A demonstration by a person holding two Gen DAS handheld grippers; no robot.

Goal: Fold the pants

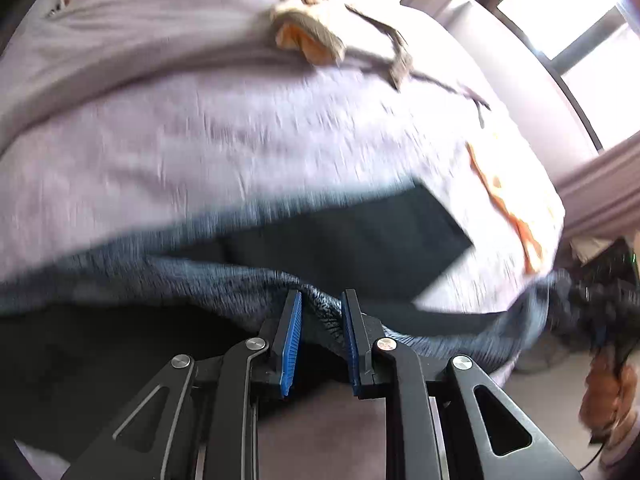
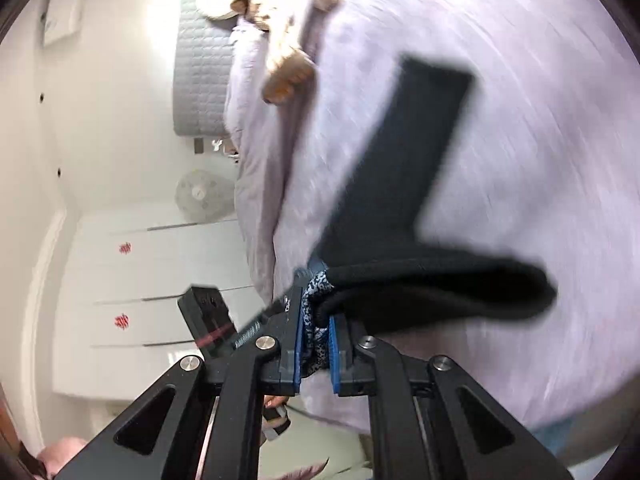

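Left wrist view: we see the left tongs (image 1: 320, 300) closed on a fold of the pants (image 1: 344, 236), dark with a heathered blue-grey lining, lifted just above the bed (image 1: 200, 140) with its lilac cover. The pinch takes only a narrow ridge of cloth; we judge that a quick pull could slip it free. A tan patterned garment (image 1: 316, 36) lies farther up the bed, well apart.

Right wrist view: the right tongs (image 2: 316, 300) are clamped on the bunched waistband edge, one leg trailing across the bed (image 2: 520, 120). The blur suggests haste; uneven tension between the two hands could skew the fold or drag the leg off line.
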